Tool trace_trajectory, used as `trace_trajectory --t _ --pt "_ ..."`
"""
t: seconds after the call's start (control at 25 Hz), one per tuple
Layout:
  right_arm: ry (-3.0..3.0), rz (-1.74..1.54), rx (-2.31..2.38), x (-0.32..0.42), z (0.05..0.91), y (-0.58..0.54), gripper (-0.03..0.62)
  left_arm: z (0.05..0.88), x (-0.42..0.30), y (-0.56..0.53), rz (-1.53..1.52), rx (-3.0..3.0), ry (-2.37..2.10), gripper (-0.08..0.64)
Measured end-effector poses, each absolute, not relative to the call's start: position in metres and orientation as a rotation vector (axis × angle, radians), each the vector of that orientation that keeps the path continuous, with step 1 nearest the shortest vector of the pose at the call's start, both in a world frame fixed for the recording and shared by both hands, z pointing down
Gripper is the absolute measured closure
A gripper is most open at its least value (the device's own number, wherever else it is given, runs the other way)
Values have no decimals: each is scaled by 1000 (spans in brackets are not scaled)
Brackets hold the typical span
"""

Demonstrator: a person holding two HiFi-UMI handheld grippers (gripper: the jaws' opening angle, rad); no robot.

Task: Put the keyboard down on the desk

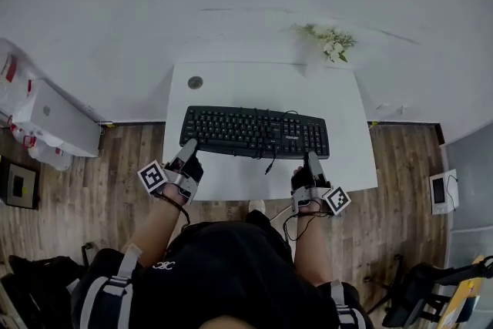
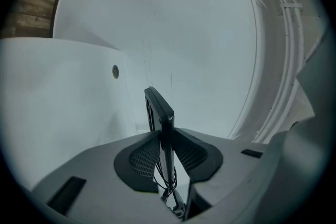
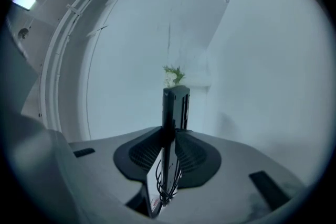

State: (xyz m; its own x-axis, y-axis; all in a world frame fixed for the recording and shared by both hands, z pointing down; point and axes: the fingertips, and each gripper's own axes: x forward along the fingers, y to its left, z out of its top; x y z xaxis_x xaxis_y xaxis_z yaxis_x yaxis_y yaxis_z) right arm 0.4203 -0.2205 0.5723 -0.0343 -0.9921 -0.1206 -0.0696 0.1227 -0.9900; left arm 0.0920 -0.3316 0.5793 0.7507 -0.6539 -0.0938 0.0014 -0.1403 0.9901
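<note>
The left gripper [image 2: 163, 150] is closed on the left end of the black keyboard [image 2: 159, 111]: its ribbed pads [image 2: 140, 157] press on either face of the thin edge, which stands edge-on between them. The right gripper [image 3: 169, 150] pinches the opposite end of the keyboard [image 3: 175, 105] in the same way, with the board clamped flat between its jaws. Seen from the head, the left gripper [image 1: 187, 145] and right gripper [image 1: 312, 159] come in from the near side at the two front corners of the keyboard [image 1: 254, 132]. A grip at both ends probably keeps the long, light board level and stops it from twisting, which a single pinch might not manage. The keyboard lies square to the person, over the middle of the white desk [image 1: 350, 166] and towards its front half. Whether its underside already rests on the top or hangs just above it I cannot tell. Its cable [image 1: 270, 162] trails off the front edge between the two grippers, loose and clear of both grips. Farther out, a round cable grommet [image 1: 195, 82] sits near the desk's back left corner, and a small bunch of white flowers [image 1: 332, 41] stands at the back right. Both are well apart from the keyboard, so nothing seems to be in the way of setting it down.
</note>
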Motion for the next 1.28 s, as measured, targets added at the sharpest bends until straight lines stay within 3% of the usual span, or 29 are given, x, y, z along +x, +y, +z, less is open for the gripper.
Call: trace_trajectory --t 1.28 --pt "1262 -1511 -1231 508 711 -307 509 696 167 -379 -549 1416 -804 468"
